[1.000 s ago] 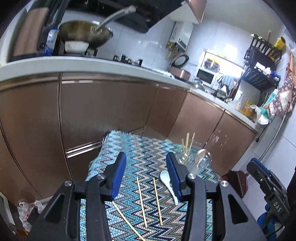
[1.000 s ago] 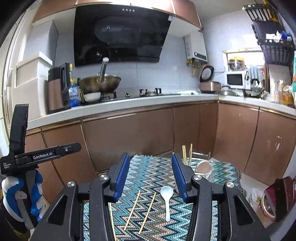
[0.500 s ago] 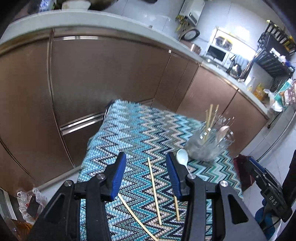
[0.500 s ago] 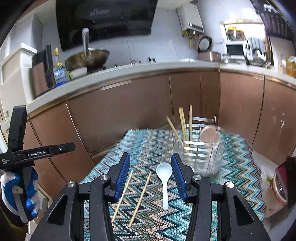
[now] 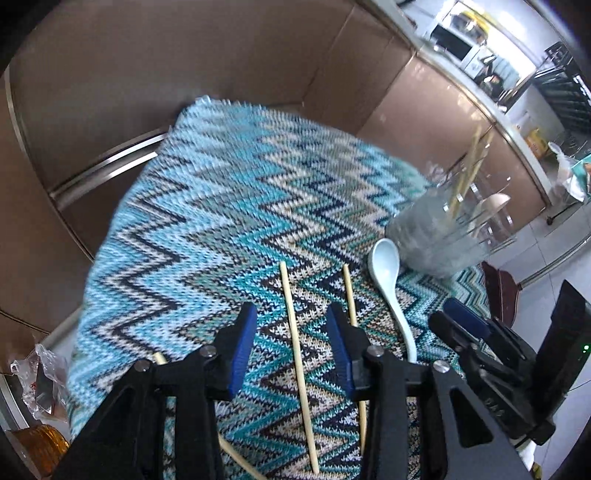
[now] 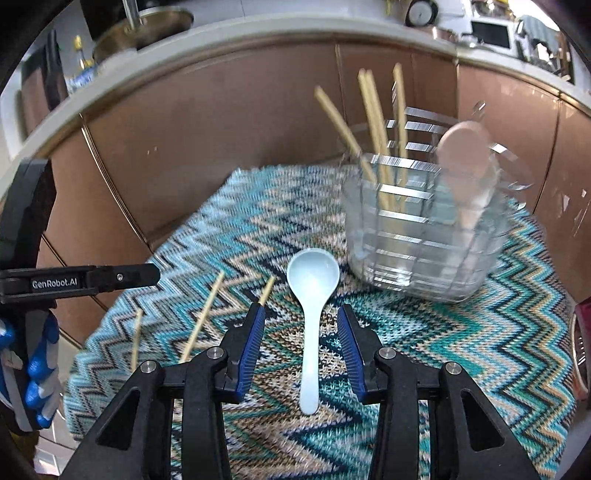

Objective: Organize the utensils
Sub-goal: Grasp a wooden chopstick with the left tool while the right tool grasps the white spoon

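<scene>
A: Right gripper (image 6: 301,347) is low over the zigzag cloth (image 6: 480,332), jaws wide apart w/ nothing in them — the pale blue spoon (image 6: 312,295) lies flat on the cloth, its handle running right down the gap between the blue pads (image 6: 251,350).

B: Touching it?

A: Can't tell that from this view. The bowl end points toward the clear holder (image 6: 424,236), which stands just beyond and to the right, near the spoon's bowl.

B: What's in the holder?

A: Several chopsticks leaning upright in one side, a pale pinkish spoon (image 6: 467,162) standing in the other. A bit blurred.

B: And the left gripper (image 5: 291,347)?

A: Also spread wide, also gripping nothing. One chopstick (image 5: 297,339) lies on the cloth lengthwise between its pads (image 5: 242,347). A second chopstick (image 5: 350,295) sits just to the right, partly hidden behind the right-hand finger. A third (image 5: 236,454) pokes out low on the left, mostly covered by the gripper body.

B: Where's the spoon from that side?

A: Further right, next to the second stick — bowl nearly against the holder base. The right gripper shows at the edge there too.

B: Background?

A: Brown cabinet doors (image 5: 184,74) behind the cloth, counter w/ a wok (image 6: 144,26) up top in the right wrist view.
</scene>
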{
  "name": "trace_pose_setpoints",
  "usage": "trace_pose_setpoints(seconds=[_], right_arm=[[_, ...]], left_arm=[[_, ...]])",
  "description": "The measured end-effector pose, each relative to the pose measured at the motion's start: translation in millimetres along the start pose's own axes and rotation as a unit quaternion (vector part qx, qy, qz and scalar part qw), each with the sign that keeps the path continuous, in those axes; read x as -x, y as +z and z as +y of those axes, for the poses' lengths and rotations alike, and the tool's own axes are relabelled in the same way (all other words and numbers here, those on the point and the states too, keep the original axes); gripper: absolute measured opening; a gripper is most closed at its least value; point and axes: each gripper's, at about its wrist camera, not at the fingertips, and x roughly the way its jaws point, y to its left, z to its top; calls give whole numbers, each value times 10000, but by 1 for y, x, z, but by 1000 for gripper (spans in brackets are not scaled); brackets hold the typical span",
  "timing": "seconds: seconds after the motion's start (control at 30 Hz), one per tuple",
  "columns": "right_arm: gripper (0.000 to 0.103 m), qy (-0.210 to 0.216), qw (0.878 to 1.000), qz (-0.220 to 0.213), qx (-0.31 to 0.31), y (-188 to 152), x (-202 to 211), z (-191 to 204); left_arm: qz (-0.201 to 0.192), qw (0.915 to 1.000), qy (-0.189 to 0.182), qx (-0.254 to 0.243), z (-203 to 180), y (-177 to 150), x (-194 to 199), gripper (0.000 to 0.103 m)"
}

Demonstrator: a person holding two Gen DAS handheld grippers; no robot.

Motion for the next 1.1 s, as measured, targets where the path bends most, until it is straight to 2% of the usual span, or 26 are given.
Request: trace_pose_setpoints(seconds=[0.17,0.33,0.4,0.57,0.7,0.77,0.83,0.87,1.1], right_arm=[[38,-34,9989,456,143,1,-39,-2],[18,-132,9965,796,209,-2,-66,-7],[12,-137,9964,799,228,-2,-66,-8],[12,-1,9950,958,291,-10,-52,-5],[13,127,9925,1179,288,-37,-29,-1],[14,242,9929,1148,181,-47,-17,-3],[34,269,9938,1071,164,-49,-10,-5],[36,256,9947,977,184,-47,-6,-7],[37,396,9963,727,239,-21,-11,-19]], left_arm=[[328,9994,51,-109,-3,5,-25,31],[591,9980,174,-121,-2,6,-45,26],[654,9975,210,-131,-2,7,-50,23],[729,9968,244,-207,-4,7,-55,21],[760,9966,261,-209,-5,9,-60,21],[776,9964,273,-215,-6,10,-62,21],[802,9961,291,-232,-9,12,-64,21],[816,9959,299,-246,-10,13,-64,21],[930,9949,294,-262,-8,17,-68,18]])
